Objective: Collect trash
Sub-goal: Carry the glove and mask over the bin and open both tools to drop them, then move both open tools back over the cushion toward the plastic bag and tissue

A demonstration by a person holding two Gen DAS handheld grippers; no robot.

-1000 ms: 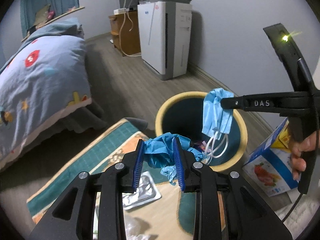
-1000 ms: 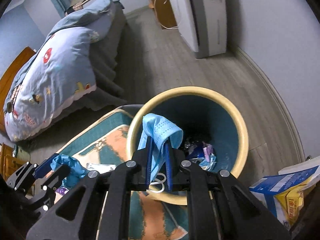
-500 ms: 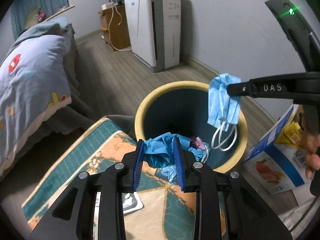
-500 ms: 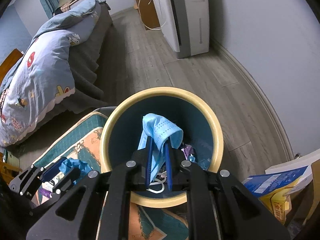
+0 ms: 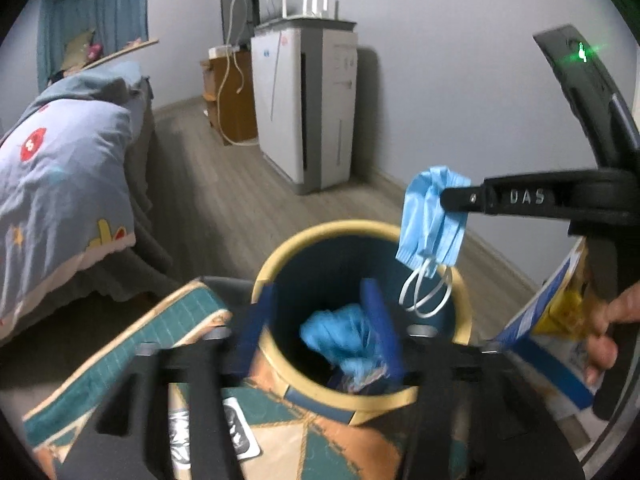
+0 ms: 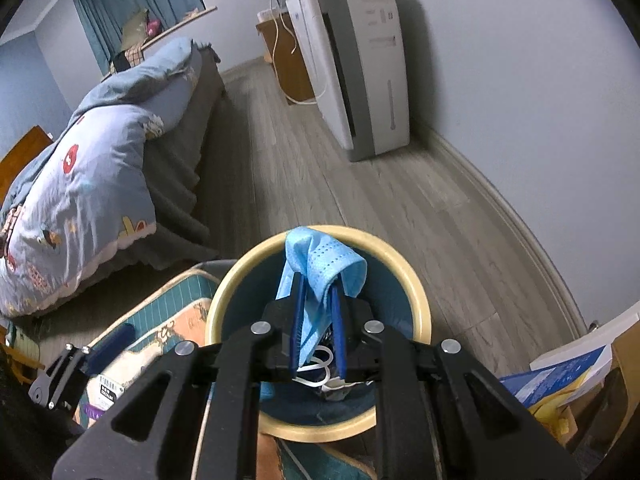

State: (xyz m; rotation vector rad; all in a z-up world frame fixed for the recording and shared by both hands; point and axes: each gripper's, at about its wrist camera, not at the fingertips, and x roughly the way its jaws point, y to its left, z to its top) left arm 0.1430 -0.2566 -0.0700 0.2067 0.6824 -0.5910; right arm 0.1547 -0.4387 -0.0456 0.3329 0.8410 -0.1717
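Observation:
A round trash bin [image 5: 464,320] with a cream rim and dark blue inside stands on the floor; it also shows in the right wrist view [image 6: 416,280]. My left gripper [image 5: 324,328] is open, blurred, over the bin's mouth. A crumpled blue glove [image 5: 340,336] is between its fingers, loose and dropping into the bin. My right gripper [image 6: 318,320] is shut on a light blue face mask [image 6: 320,264] and holds it above the bin. The mask [image 5: 434,216] with its white ear loops hangs over the bin's far rim in the left wrist view.
A patterned teal and orange mat [image 5: 168,328] with packets lies by the bin. A blue and yellow carton [image 5: 548,332] stands right of the bin. A bed [image 5: 60,184] is at left, a white air purifier [image 5: 308,104] by the far wall.
My left gripper moved forward over the bin and opened, letting go of the blue glove. My right gripper with the mask rose slightly and stays over the bin.

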